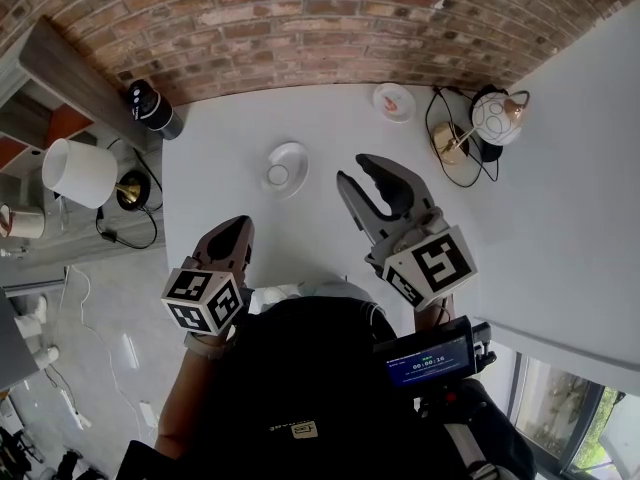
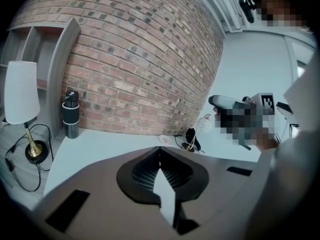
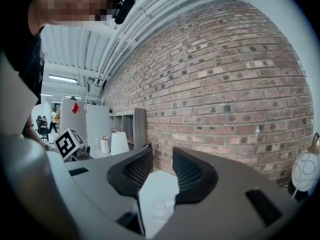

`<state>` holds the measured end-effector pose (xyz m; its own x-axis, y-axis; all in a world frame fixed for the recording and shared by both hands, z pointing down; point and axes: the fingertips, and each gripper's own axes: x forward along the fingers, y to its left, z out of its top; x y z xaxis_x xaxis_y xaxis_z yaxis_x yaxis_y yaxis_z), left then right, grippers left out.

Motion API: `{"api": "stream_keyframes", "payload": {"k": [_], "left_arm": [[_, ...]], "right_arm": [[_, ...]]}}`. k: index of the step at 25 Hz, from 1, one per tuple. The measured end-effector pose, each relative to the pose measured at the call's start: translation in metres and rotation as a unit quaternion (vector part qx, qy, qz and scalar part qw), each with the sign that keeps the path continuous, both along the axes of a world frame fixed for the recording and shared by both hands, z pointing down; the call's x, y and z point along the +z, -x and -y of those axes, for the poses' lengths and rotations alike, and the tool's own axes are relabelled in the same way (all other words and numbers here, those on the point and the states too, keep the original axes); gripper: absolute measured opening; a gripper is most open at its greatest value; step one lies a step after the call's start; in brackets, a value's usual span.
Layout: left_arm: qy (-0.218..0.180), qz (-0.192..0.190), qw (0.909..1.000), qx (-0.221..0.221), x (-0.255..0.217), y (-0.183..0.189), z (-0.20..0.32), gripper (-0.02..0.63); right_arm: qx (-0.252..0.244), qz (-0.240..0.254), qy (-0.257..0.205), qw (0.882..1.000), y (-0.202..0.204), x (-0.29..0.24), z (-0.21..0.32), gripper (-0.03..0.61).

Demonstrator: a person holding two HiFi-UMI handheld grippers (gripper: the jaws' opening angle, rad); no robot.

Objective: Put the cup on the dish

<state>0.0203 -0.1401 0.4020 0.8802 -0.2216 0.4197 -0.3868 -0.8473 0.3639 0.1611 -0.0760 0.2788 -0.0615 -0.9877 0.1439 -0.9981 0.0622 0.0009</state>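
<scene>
A white dish [image 1: 292,158] lies on the white table [image 1: 220,168] with a small white cup [image 1: 277,175] standing on it. My right gripper [image 1: 357,171] hovers just right of the dish, its jaws closed down to a narrow gap with nothing between them. In the right gripper view [image 3: 162,156] the cup [image 3: 159,205] shows low between the jaws, well beyond the tips. My left gripper [image 1: 235,230] is held near the table's front edge, shut and empty; in the left gripper view [image 2: 160,151] its tips meet.
A small pink-marked saucer [image 1: 393,101] and a globe lamp [image 1: 495,118] with cables sit at the back right by the brick wall. A black bottle [image 1: 150,108] stands at the back left corner. A white shade lamp [image 1: 78,173] stands off the table's left.
</scene>
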Motion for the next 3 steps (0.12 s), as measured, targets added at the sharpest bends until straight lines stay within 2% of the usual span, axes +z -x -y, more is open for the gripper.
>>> {"api": "stream_keyframes", "payload": {"k": [3], "left_arm": [[-0.001,0.001,1.0000,0.001,-0.0001,0.0006,-0.0001,0.005]], "right_arm": [[0.000,0.003,0.001,1.000,0.0006,0.0018,0.0008,0.127]]}}
